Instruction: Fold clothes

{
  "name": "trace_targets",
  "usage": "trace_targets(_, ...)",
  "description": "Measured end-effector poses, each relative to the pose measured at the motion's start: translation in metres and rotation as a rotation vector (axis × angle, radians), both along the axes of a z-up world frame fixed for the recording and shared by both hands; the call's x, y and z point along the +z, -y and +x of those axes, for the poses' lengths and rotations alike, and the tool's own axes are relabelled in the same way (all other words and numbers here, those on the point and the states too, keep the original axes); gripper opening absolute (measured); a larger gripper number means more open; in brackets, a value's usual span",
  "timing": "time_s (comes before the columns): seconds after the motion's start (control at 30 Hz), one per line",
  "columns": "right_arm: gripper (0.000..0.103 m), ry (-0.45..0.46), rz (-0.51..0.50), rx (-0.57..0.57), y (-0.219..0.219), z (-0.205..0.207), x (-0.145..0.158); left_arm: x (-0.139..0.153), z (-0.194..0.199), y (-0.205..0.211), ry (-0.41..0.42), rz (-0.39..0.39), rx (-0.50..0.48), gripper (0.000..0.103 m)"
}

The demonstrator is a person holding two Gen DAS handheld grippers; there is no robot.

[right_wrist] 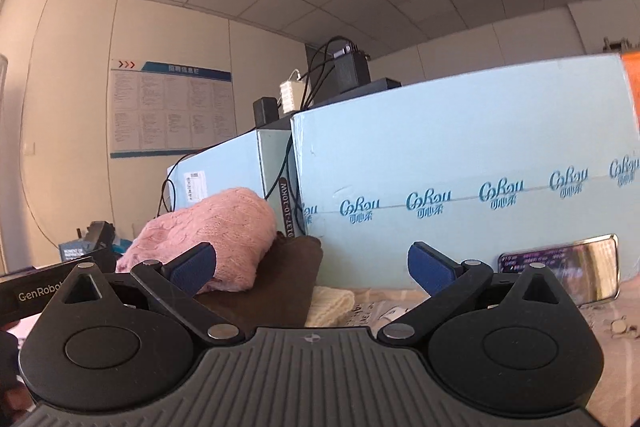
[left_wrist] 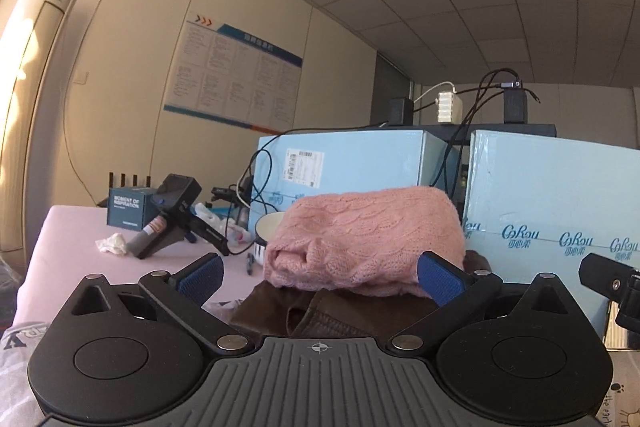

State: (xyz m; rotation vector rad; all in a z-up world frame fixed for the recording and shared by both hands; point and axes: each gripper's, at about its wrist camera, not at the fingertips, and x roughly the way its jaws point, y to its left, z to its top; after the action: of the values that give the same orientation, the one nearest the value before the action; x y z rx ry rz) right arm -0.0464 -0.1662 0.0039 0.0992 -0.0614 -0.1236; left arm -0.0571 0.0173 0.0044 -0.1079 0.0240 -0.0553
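Observation:
A folded pink knit sweater [left_wrist: 368,239] lies on top of a folded brown garment [left_wrist: 320,311]. Both show in the right wrist view too, the pink sweater [right_wrist: 212,235] on the brown garment [right_wrist: 276,283], with a cream knit piece [right_wrist: 330,305] beside it. My left gripper [left_wrist: 320,277] is open and empty, its blue pads [left_wrist: 438,277] on either side of the sweater's near edge, just in front of it. My right gripper [right_wrist: 312,267] is open and empty, to the right of the stack.
Two light blue cartons [left_wrist: 552,211] [right_wrist: 460,171] stand close behind the clothes, with chargers and cables [left_wrist: 480,107] on top. On the pink table [left_wrist: 72,259] are a bowl [left_wrist: 268,231], a pen, a black handheld device [left_wrist: 176,215] and a dark box. A phone [right_wrist: 560,267] leans on the carton.

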Motion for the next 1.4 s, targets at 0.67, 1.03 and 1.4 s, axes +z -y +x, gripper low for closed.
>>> trace_targets(0.67,0.103,0.025,-0.087,-0.031,-0.007,0.004,-0.011,-0.001,-0.006,0.010,0.072,0.059,0.038,0.103)
trace_targets(1.03,0.103,0.018,-0.079,-0.035,-0.006,0.005,-0.011,-0.001,-0.005,0.011,0.060,0.061,0.024,0.103)
trace_targets(1.4,0.103,0.012,-0.074,-0.037,-0.006,0.007,-0.012,-0.002,-0.003,0.010,0.052,0.059,0.014,0.103)
